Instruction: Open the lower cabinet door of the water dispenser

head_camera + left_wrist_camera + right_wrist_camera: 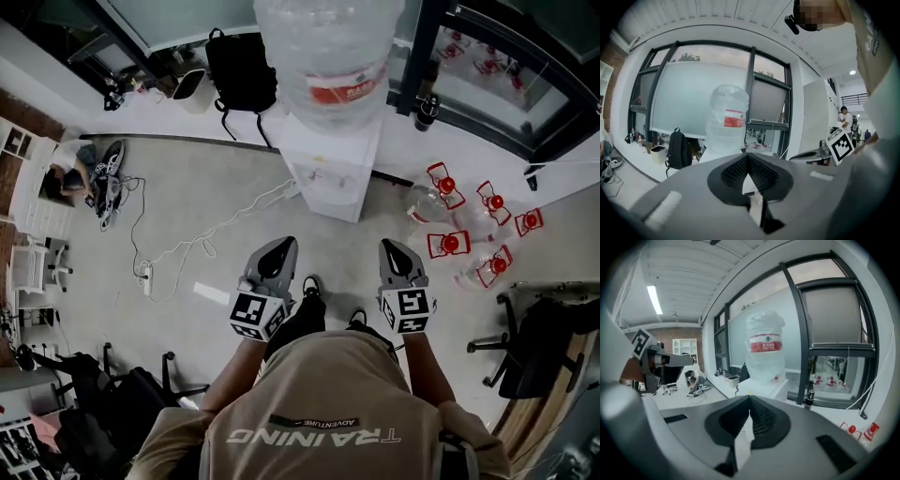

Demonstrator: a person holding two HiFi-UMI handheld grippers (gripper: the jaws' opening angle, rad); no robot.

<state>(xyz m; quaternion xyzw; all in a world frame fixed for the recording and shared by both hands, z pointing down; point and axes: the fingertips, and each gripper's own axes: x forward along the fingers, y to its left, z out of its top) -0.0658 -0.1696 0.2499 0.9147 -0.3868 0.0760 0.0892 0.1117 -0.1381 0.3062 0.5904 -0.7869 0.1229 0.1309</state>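
Nearest is the person's tan shirt [323, 412], filling the bottom of the head view, with both forearms reaching forward from it. Just beyond, the left gripper [282, 247] and right gripper [393, 247] are held side by side, well apart from each other, their marker cubes facing up and their tips pointing at the dispenser [328, 173]. Each gripper's own view shows its jaws together at the tips with nothing held between them. Black shoes [311, 286] show on the pale floor [216, 197] between the grippers. A white cable [192, 246] loops across the floor to the left. The dispenser stands ahead, a stretch of floor away from both grippers and touched by neither, against the raised white ledge under the window. It is white, with a big clear bottle [328, 52] on top bearing a red label. Its front is steeply foreshortened, so I cannot make out the lower door's edges. Right of it lie empty bottles [469, 230] with red caps and handles. Behind it on the left sit a black backpack [241, 70] and a white bin [190, 89]. Far left, another person [70, 173] crouches on the floor.
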